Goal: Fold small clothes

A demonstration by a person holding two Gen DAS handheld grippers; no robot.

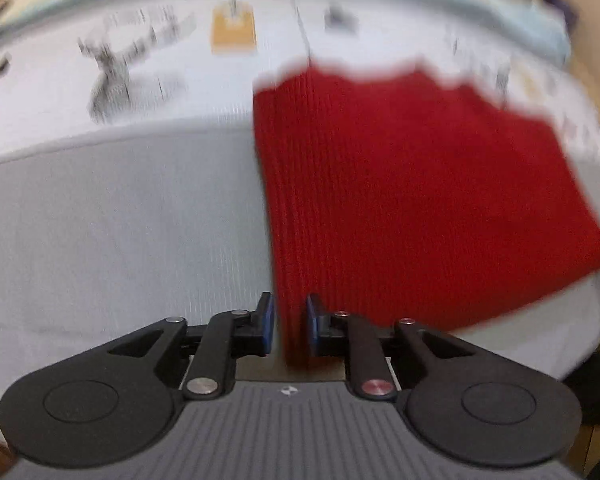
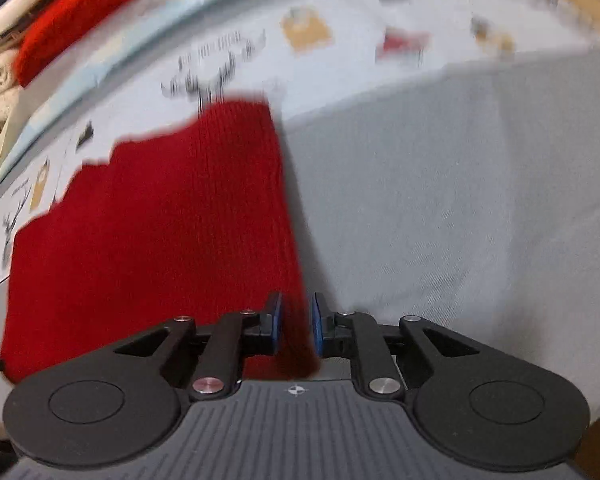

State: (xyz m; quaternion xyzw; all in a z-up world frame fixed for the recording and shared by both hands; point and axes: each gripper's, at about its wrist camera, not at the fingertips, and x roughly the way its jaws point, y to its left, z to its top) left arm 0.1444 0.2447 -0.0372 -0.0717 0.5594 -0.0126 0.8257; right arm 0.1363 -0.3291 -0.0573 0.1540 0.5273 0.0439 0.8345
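Only right wrist shows red pile (image 2: 88, 12) beyond sweater (image 2: 160, 240).

Red knit cloth (image 1: 400, 200) (image 2: 172, 232) — ribbed, hanging flat, pinched at both near corners — fills mid frame.

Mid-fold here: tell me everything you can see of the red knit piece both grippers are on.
The red knit garment is ribbed, soft-looking, plain red and blurred. It spreads between the two grippers over the grey cloth. The left gripper pinches its left edge, the right gripper its right edge. Its far edge looks jagged against the printed white sheet. Which garment it is, I cannot tell.
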